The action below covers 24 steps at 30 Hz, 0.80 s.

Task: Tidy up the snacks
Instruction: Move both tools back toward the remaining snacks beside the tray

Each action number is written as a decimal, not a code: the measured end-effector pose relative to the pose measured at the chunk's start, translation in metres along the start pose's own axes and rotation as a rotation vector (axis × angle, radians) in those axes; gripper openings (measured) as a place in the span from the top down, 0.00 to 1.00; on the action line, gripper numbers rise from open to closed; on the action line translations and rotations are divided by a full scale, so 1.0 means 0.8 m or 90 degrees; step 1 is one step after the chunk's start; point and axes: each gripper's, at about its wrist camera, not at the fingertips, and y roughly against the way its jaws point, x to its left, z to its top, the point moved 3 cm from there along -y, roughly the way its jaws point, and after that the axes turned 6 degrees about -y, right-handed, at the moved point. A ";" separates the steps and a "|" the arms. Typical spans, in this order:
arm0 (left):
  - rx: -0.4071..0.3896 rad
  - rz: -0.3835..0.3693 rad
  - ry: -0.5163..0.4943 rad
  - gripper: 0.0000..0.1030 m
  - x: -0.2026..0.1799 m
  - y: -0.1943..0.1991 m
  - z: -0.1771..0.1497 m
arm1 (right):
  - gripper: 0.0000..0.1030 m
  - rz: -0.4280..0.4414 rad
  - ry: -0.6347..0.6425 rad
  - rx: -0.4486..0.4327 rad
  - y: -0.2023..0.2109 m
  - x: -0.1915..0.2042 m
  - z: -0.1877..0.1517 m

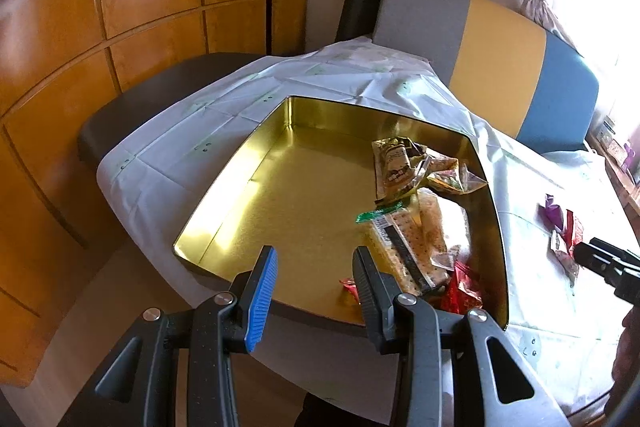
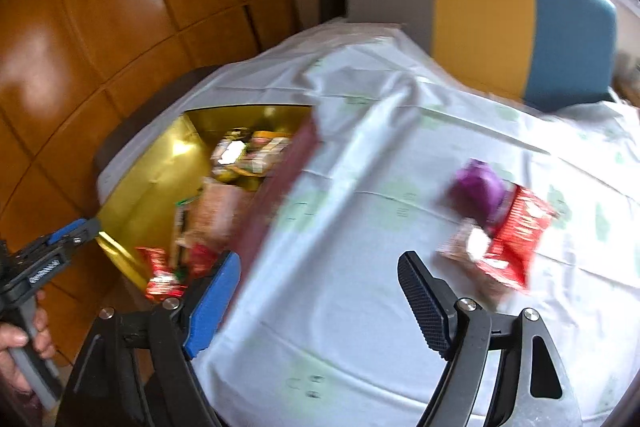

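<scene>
- Left wrist view: the left gripper (image 1: 316, 267) hovers, fingers partly spread and empty, over the gold tin's (image 1: 224, 187) near edge; cracker packs (image 1: 416, 239) lie inside, right.
- Right wrist view: the right gripper (image 2: 320, 283), spread wide and empty, faces the red packet (image 2: 516, 235) and purple snack (image 2: 476, 187) on the tablecloth (image 2: 360, 167), seemingly its next pickup.

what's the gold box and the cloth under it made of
Box: likely thin metal, a tin; glossy gold walls mirror the snacks and light, floor finely textured. Cloth: looks like thin plastic or light fabric, white with faint green print, sharp fold creases; cannot tell which.
</scene>
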 end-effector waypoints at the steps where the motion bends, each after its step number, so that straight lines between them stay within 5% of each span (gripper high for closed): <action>1: 0.001 -0.001 -0.004 0.62 -0.002 0.000 0.000 | 0.19 -0.010 -0.005 0.000 0.003 -0.011 0.001; 18: 0.008 -0.012 -0.052 0.62 -0.038 0.001 -0.001 | 0.12 -0.168 -0.023 0.001 0.043 -0.160 0.008; 24: 0.008 -0.030 -0.086 0.62 -0.063 0.005 -0.003 | 0.09 -0.256 -0.146 0.022 0.036 -0.251 -0.006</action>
